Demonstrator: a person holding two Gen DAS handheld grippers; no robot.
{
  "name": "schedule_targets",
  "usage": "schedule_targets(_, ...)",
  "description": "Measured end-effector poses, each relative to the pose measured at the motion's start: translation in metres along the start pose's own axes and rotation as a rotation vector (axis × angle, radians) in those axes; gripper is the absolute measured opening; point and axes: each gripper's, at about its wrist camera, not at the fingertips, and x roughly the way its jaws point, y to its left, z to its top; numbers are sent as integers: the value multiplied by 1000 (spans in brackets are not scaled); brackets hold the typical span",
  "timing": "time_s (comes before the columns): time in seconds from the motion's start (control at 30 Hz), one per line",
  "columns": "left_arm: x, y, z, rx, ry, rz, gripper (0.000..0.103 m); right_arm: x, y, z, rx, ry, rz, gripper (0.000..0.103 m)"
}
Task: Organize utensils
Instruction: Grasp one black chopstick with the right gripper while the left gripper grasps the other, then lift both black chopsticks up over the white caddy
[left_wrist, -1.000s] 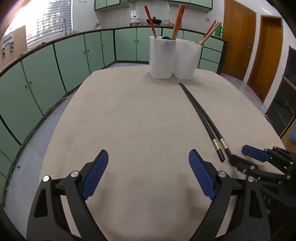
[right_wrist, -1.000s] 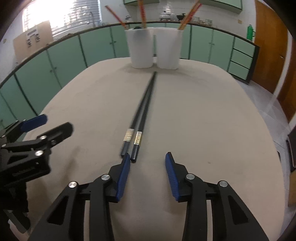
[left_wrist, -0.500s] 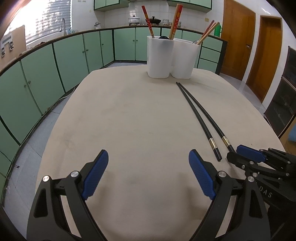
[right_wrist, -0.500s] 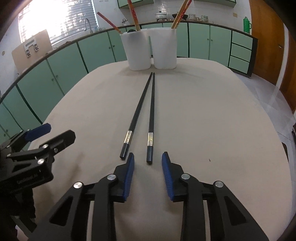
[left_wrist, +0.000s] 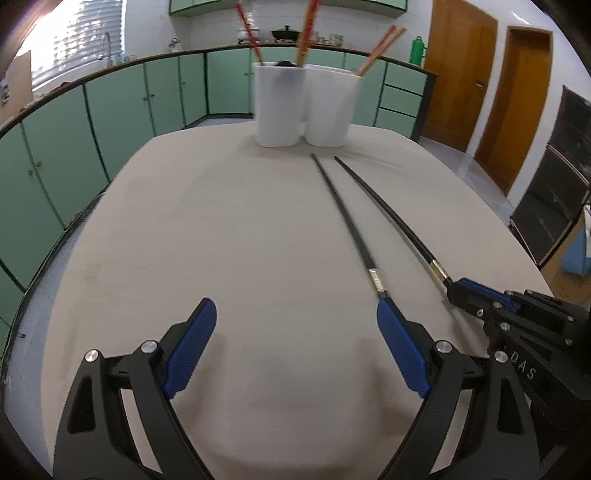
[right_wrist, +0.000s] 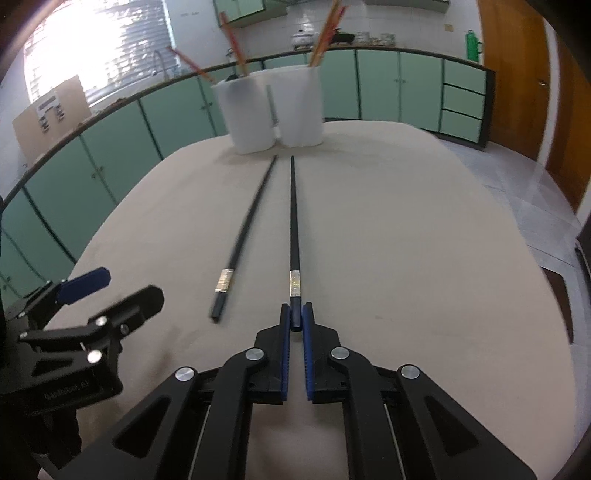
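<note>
Two black chopsticks lie lengthwise on the cloth-covered counter (right_wrist: 406, 229), tips toward the twin white holder (right_wrist: 271, 110) at its far edge. The right-hand chopstick (right_wrist: 293, 221) has its thick end pinched between the fingers of your right gripper (right_wrist: 294, 319), which have just been closing onto it and now press on it just below its silver band. The left-hand chopstick (right_wrist: 245, 225) lies free just beside it, its butt end near your left gripper (left_wrist: 295, 343), whose fingers stand spread wide over bare cloth with nothing between them.

The step in hand looks like the pick-up of the first black chopstick. The grip sits at the very end of a long, thin stick, so your next move probably calls for a slow lift that keeps the far tip from swinging, then tipping the stick upright to drop it into one of the holder's two cups. Red and tan chopsticks (left_wrist: 306, 33) already stand in those cups, so aim for a gap between them.

White letters "DAS" (left_wrist: 522, 367) show on your right gripper's body in the left wrist view. Print on your left gripper's body, seen from the right wrist, is too blurred to read.
</note>
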Motion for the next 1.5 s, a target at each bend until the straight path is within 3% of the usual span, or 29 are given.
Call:
schedule_targets(0.5, 30, -37, 5, 18, 82, 6, 63, 0, -33, 2, 49, 2, -4, 6)
schedule_targets(0.6, 31, -41, 5, 25, 81, 26, 50, 1, -34, 2, 52, 4, 1, 6)
schedule_targets(0.77, 29, -48, 5, 44, 72, 40, 12, 2, -33, 2, 52, 8, 3, 6)
schedule_targets(0.83, 28, -47, 5, 38, 69, 40, 6, 1, -32, 2, 46, 5, -1, 6)
schedule_targets(1.17, 14, -43, 7, 25, 45, 34, 6, -15, -27, 6, 9, -33, -16, 6)
schedule_targets(1.5, -42, -44, 33, 69, -104, 32, 6, -57, -21, 33, -43, -134, -7, 6)
